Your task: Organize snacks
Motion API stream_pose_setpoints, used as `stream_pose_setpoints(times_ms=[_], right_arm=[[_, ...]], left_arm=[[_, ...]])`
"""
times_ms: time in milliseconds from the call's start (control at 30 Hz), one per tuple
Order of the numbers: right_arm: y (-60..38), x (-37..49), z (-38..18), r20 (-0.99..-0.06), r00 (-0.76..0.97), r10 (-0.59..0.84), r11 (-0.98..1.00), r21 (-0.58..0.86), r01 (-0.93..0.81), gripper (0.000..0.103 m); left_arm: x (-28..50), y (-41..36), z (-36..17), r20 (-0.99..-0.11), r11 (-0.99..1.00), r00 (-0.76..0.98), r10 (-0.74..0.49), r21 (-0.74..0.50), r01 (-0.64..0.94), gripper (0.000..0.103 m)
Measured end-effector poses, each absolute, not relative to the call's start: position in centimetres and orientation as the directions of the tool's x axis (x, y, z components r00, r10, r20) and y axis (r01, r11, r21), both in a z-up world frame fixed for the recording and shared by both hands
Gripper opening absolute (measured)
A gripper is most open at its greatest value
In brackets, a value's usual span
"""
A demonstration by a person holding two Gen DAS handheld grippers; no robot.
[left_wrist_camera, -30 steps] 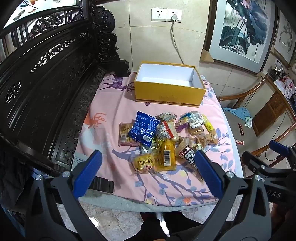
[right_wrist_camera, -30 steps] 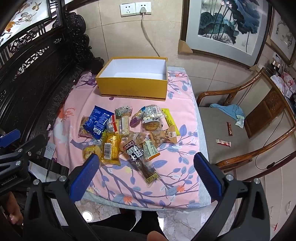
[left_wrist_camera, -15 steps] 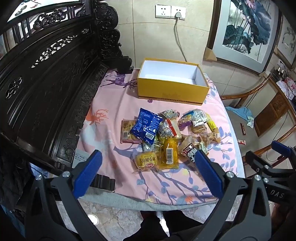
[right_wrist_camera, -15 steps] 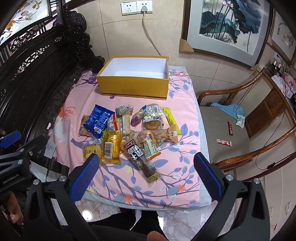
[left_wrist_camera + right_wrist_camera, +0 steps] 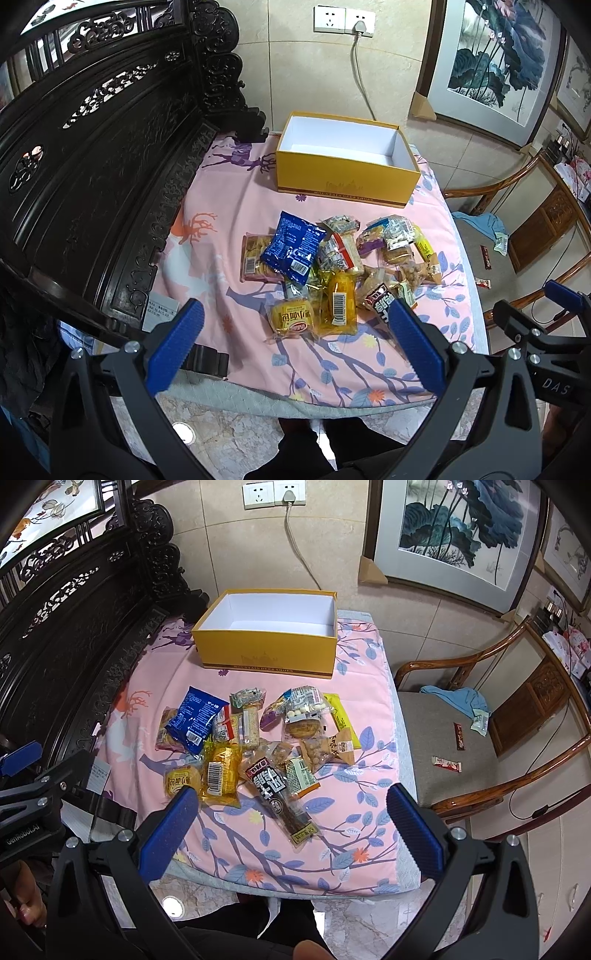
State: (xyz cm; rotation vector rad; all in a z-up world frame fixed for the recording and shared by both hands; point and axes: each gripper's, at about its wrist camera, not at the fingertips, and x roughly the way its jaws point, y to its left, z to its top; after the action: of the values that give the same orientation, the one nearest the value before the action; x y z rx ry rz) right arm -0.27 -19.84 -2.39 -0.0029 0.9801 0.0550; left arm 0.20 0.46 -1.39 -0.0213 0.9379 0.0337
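Left claw: I am holding my left gripper (image 5: 295, 339) above the near edge of the table, its jaws spread wide and carrying nothing.
Right claw: I am holding my right gripper (image 5: 291, 819) beside it, jaws likewise spread wide and empty.
Snacks: the snack pile (image 5: 255, 738) is lying loose on the pink cloth (image 5: 362, 812), mid-table, the packets overlapping one another.
Container: the yellow box (image 5: 269, 653) is standing open and empty at the far end of the cloth, well apart from the pile.
Stage: I am judging the sorting as not yet begun, since nothing is in the box.
Handling, blue bag (image 5: 293, 248): probably light, puffy and slippery; I am planning to pinch a crimped end seam, not the belly, so the contents are not crushed.
Handling, long dark stick pack (image 5: 279, 794): narrow and fairly stiff, lying nearest my right claw; I am favouring a grip across its middle.
Handling, yellow cake packets (image 5: 314, 310): soft and easily squashed; a light pinch at the wrapper edge is looking safest.
Risk: film wrappers are likely to slide between the pads, and lifting one packet may drag its neighbours.
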Motion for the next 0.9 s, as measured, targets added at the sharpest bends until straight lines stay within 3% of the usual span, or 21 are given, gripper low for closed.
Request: stream_pose_setpoints(times_ms=[900], right_arm=[[-20.02,0.68,-2.8,-0.835,0.547,0.057,0.998,0.029,-0.06,0.102]], left_arm=[[0.87,0.37,-2.06,-0.814,0.999,0.58,0.029,0.0,-0.049,0.101]])
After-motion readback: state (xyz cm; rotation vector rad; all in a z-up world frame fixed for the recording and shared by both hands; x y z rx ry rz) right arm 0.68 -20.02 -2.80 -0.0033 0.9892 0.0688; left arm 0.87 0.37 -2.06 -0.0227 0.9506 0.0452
